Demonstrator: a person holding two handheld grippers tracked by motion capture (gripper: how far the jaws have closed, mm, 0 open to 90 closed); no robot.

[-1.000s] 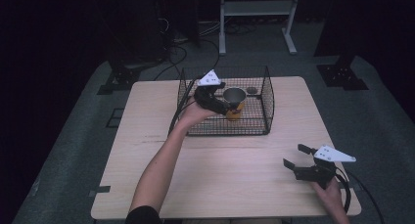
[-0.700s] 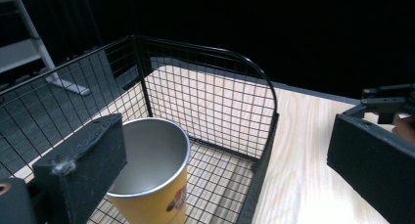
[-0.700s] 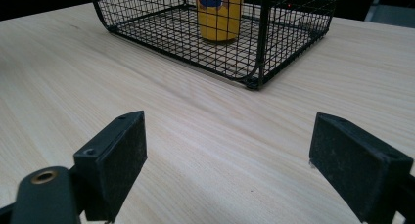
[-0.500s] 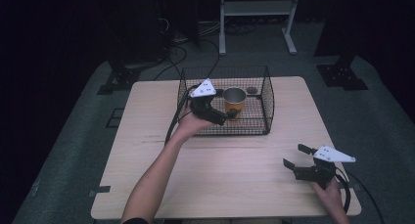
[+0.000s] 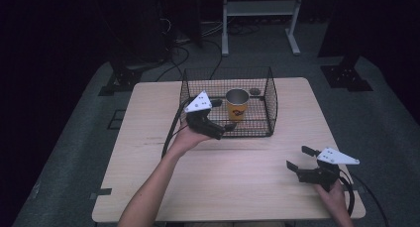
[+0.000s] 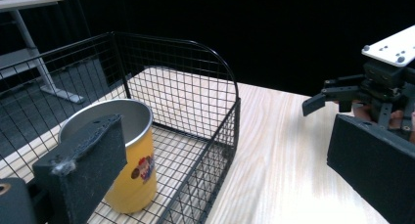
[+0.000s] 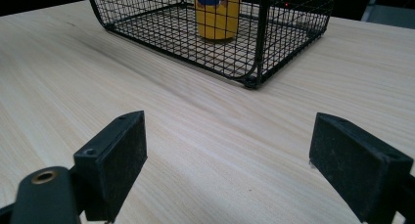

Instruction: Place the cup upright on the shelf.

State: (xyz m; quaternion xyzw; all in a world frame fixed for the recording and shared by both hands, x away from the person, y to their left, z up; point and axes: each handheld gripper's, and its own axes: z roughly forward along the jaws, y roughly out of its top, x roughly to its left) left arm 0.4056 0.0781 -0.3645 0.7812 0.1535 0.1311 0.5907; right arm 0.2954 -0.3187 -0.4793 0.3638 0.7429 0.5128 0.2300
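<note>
Your left tongs (image 5: pixel 222 129) hung at the near wall of the wire basket (image 5: pixel 270 95), their jaws spread wide and holding nothing. The yellow cup (image 5: pixel 237 104) stood upright inside the basket on its mesh floor, just beyond those tongs and apart from them. Your right tongs (image 5: pixel 298 158) sat low over the worktop (image 5: pixel 148 152) near its front right corner, well apart from the basket, jaws likewise wide apart and empty.

Yellow cup (image 5: pixel 237 104) (upright) in wire basket (image 5: pixel 271 105)
</note>
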